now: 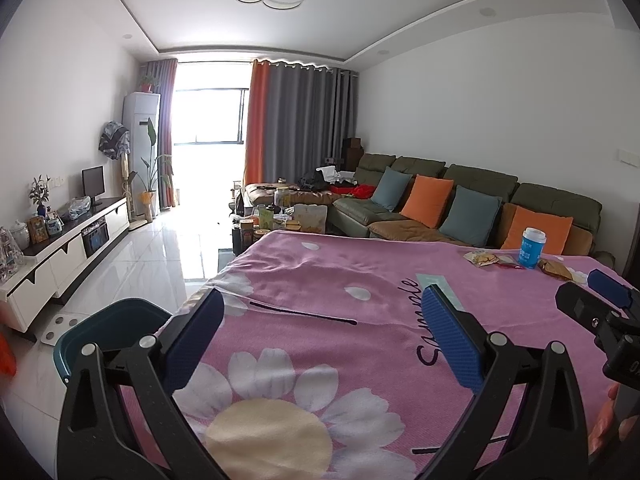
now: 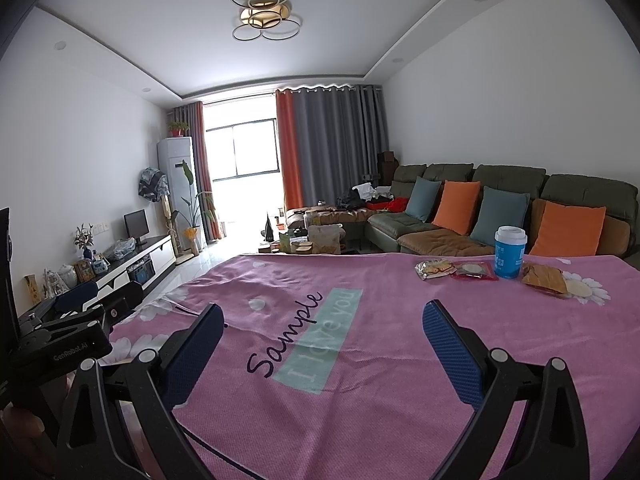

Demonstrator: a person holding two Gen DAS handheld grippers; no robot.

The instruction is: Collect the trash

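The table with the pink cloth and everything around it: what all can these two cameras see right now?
Tablecloth: one, pink with daisies, covers the table.
Cup: one, blue with white lid, far right of the table.
Snack wrappers: three, clear, red and brown, lying beside the cup.
Bin: one, teal, on the floor left of the table.
Sofa: one, green, two orange and two blue cushions.
Curtains: grey and orange, by the window.
Left gripper: open, empty.
Right gripper: open, empty.

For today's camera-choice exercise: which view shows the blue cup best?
The right wrist view: the blue cup stands larger, unobstructed among the wrappers. The left wrist view shows it smaller, near the frame's right edge.
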